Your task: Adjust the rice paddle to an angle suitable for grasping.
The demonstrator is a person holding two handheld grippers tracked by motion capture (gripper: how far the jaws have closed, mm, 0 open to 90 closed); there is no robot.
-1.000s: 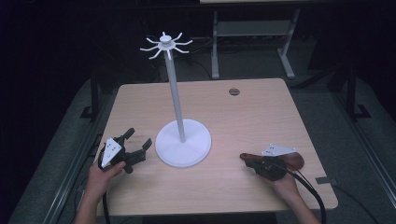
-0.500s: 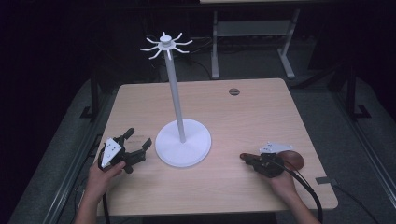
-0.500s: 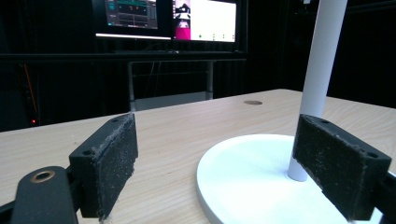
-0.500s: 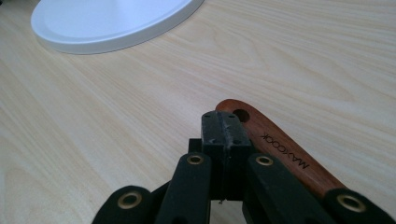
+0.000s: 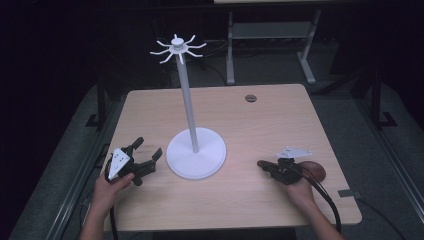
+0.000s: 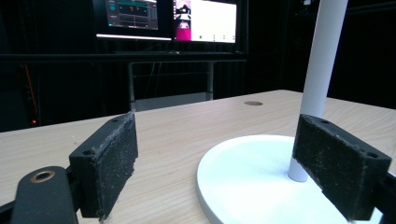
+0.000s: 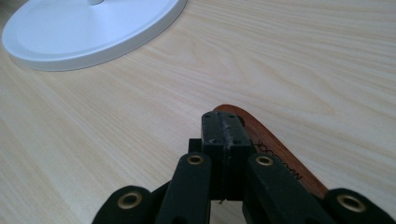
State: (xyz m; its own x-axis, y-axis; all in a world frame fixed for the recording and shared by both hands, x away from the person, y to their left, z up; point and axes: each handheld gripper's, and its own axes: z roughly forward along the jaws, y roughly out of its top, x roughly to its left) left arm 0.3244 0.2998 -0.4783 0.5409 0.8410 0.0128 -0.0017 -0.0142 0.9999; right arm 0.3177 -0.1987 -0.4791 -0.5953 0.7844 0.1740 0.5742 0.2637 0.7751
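Two grippers working: my right gripper (image 7: 223, 122) is lying low with jaws together beside the brown wooden piece (image 7: 275, 154) (flat on the table (image 5: 250, 120)), probably to lift it; left gripper (image 5: 145, 161) is gaping, empty, facing the white stand (image 5: 196, 157).

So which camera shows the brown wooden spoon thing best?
The right gripper view: the wooden spoon's handle lies close up, with printed lettering, beside the shut right gripper. The high view shows it small, under the hand.
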